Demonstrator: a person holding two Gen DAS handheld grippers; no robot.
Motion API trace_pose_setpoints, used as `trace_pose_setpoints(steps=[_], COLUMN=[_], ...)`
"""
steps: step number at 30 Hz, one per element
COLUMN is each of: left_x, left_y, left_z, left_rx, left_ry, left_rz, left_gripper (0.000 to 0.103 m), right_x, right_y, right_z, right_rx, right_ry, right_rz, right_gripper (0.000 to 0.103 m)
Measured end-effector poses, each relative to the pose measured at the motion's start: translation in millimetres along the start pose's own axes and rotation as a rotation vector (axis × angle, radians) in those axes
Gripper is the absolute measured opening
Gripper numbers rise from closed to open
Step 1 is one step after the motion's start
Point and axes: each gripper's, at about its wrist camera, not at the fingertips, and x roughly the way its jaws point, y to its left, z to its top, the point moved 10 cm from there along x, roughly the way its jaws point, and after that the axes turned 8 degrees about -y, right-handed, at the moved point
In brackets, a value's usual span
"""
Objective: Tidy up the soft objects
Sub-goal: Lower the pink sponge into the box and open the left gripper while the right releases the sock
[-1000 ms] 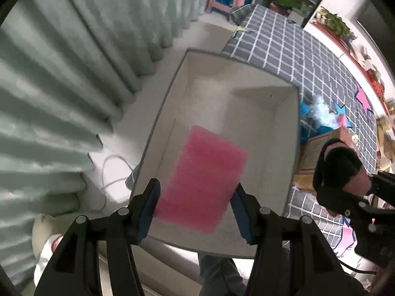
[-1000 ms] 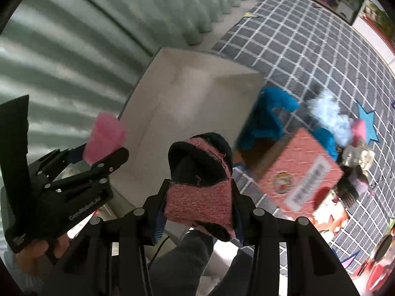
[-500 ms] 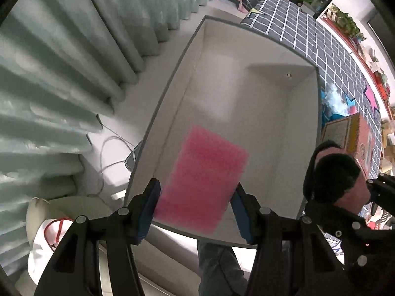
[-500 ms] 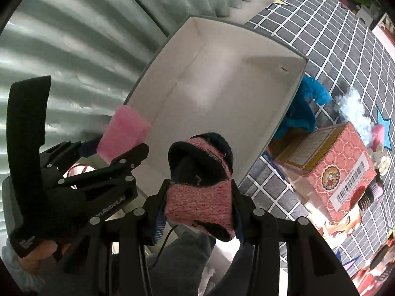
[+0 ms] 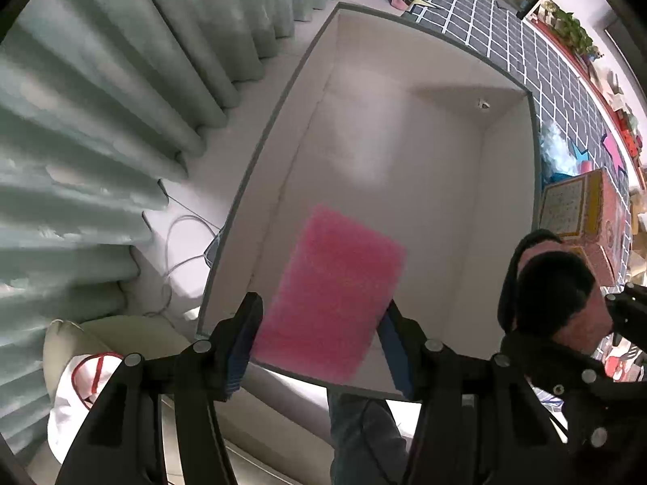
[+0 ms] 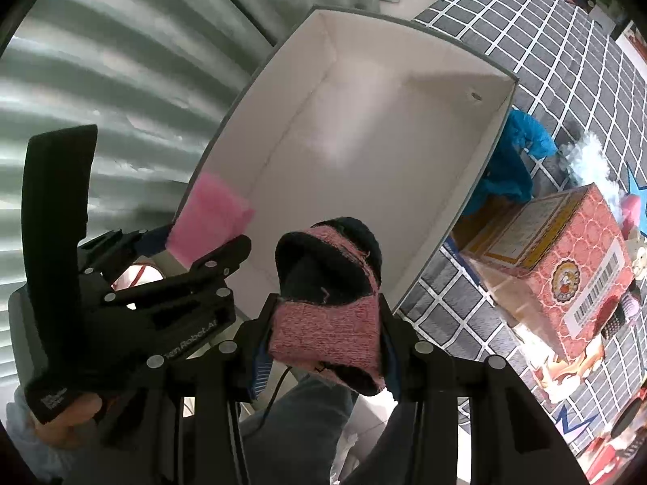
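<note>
My left gripper [image 5: 319, 331] is shut on a flat pink sponge [image 5: 331, 295] and holds it over the near end of a white open box [image 5: 404, 153]. The sponge also shows in the right wrist view [image 6: 210, 222], held by the left gripper [image 6: 202, 254]. My right gripper [image 6: 323, 339] is shut on a pink and black sock [image 6: 327, 307], above the box's near right corner [image 6: 428, 266]. The sock shows in the left wrist view [image 5: 554, 295] at right. The box [image 6: 364, 121] holds nothing that I can see.
Grey-green curtains [image 5: 101, 121] hang to the left of the box. A white cable [image 5: 178, 250] lies on the floor beside it. On the checked mat [image 6: 546, 32] to the right lie a blue plush [image 6: 513, 161], a white fluffy toy [image 6: 590, 161] and a red carton [image 6: 566, 258].
Both grippers have moved forward over the box with their loads, so the box looks larger and nearer. Both grips are unchanged.
</note>
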Motion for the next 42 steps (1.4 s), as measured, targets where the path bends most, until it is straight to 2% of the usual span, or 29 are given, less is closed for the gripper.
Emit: trace_pose_setpoints(steps=[21,24,28,29,31,33,37,39,41,42], left_x=[14,13,12,11,10,10,9,6,4,1], left_y=[4,4,4,3,4,8,11,12,13,11], left_z=[-9,-10,-10,-9,-7,-6,-4,1,4,2], left_rx=[0.017,0.020,0.020,0.020,0.021,0.011,-0.009,-0.019,-0.045,-0.058], left_ry=[0.034,0.033,0.027,0.019,0.011,0.010,0.018,0.004,0.011,0.014], left_rz=[0.018,0.016,0.025,0.024,0.031,0.036,0.034,0.051,0.044,0.030], left_gripper=[0.061,0.064,0.079,0.079,0.081,0.088,0.094,0.103,0.103,0.103], right_x=[24,24,20,18,15,11,3,-3,-11,-16], right_y=[1,1,-1,-3,-6,-10,-16,-22,-24,-24], right_z=[-3,-3,-1,0,2,5,8,11,17,19], right_rx=[0.021,0.023,0.025,0.025,0.026,0.034,0.045,0.034,0.040,0.049], right_ry=[0.027,0.025,0.003,-0.003,-0.017,-0.034,-0.062,-0.082,-0.114,-0.127], right_rz=[0.050,0.064,0.067,0.063,0.052,0.047,0.058,0.032,0.056,0.072], right_gripper=[0.045,0.045,0.051,0.053,0.069,0.076,0.078,0.084,0.085,0.096])
